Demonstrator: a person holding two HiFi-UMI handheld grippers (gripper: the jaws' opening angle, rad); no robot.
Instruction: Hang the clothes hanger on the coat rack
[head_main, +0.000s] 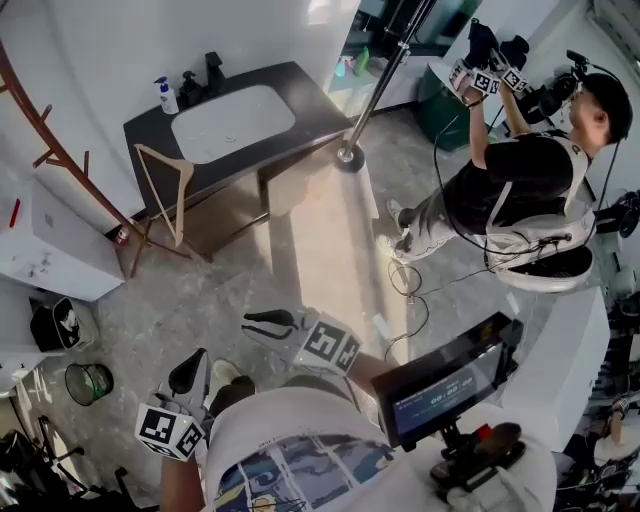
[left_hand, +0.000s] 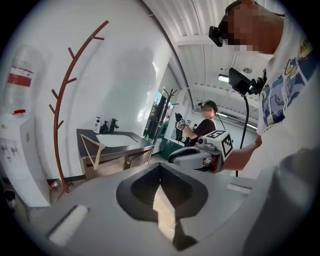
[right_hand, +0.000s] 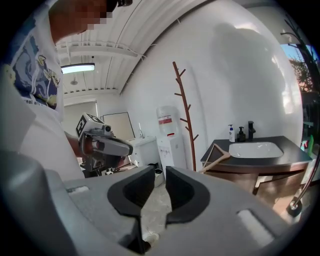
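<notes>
Standing well apart from the hanger (head_main: 165, 190), which leans on the edge of the dark counter (head_main: 140, 135), upper left of the head view. The coat rack (left_hand: 56, 130) is near it, at the frame's left edge. My left claw (head_main: 190, 368) is pinched together and empty. My right claw (head_main: 262, 322) is parted to a narrow slit with nothing in it. Both sit low in the frame by my body. I'd judge this the reach step: widen the right claw before arriving and grip near the hanger's top, leaving the hook free for a branch. A nudge could slide it off.
</notes>
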